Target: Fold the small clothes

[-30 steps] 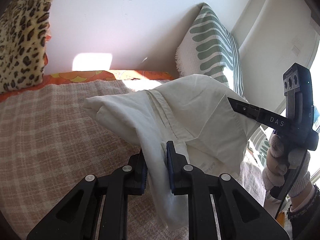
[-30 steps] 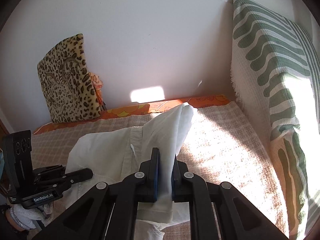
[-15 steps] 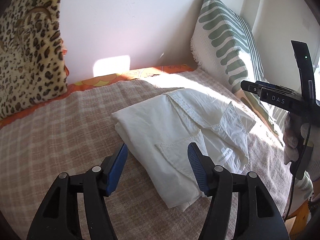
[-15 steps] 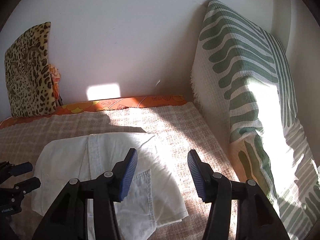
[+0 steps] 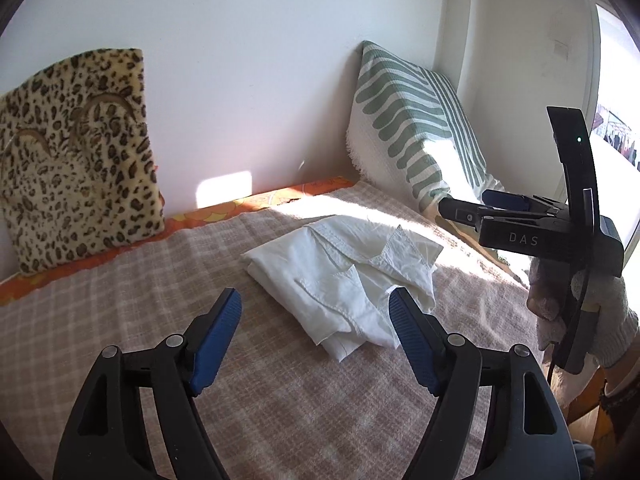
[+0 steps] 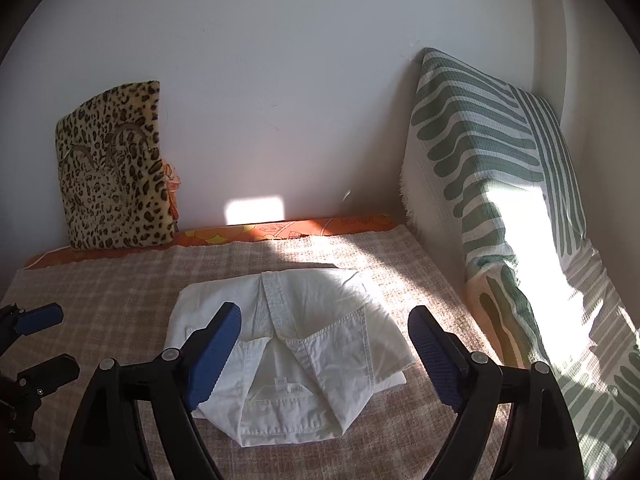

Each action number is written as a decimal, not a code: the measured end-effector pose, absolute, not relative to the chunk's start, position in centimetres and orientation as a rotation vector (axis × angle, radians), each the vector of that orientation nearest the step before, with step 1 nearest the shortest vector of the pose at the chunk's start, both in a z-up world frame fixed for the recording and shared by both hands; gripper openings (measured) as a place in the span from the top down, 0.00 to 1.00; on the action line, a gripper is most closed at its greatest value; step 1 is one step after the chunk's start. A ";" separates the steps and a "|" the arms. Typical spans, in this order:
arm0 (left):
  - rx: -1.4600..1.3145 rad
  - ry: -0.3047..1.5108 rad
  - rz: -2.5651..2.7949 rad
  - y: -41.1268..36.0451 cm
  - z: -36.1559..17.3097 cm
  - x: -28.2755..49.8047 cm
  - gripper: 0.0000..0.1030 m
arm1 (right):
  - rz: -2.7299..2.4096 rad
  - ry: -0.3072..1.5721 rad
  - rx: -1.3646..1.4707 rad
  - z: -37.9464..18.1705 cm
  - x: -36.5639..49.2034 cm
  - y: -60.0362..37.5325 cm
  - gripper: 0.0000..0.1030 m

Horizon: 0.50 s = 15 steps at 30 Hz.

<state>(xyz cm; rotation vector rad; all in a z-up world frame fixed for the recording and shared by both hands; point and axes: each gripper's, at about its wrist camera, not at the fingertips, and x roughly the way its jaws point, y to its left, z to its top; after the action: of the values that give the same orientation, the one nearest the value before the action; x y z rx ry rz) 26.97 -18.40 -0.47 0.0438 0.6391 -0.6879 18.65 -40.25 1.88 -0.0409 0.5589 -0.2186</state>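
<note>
Sunlit bed under a checked beige blanket fills both views, with bare blanket on the near side and off to the left of the cloth. Closest in, the left gripper hangs above the blanket with its blue pads spread wide, nothing between them, its right pad just short of the garment's near corner. The right gripper is likewise spread wide and carrying nothing, poised over the near half of the white shirt; from the left wrist view it shows side-on at the right edge, held in a gloved hand. That white shirt lies folded into a compact bundle on the middle of the bed, collar and label toward the right camera, touched by neither gripper. Beyond it the blanket runs to an orange patterned strip along the wall. A leopard-print cushion leans on the wall at the far left, and a green-and-white striped pillow closes off the right side, lit by a bright patch of sun.
</note>
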 end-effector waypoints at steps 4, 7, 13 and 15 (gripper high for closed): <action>0.046 0.603 -0.680 -16.1 0.3 24.8 0.22 | -0.227 0.538 -0.046 1.3 15.8 -37.6 0.07; 0.033 0.597 -0.676 -14.4 0.6 23.6 0.22 | -0.229 0.525 -0.045 0.9 14.2 -35.7 0.04; 0.015 0.565 -0.635 -11.2 0.9 20.9 0.20 | -0.276 0.499 -0.051 0.1 11.8 -32.8 0.00; 0.023 0.557 -0.618 -10.4 0.9 20.2 0.20 | -0.291 0.503 -0.048 -0.3 11.3 -32.0 0.00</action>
<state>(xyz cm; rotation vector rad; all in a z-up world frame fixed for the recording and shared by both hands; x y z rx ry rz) 20.23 -10.44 0.88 0.0233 0.5573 -0.6175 11.30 -32.03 -0.34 -0.0477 0.5026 -0.2913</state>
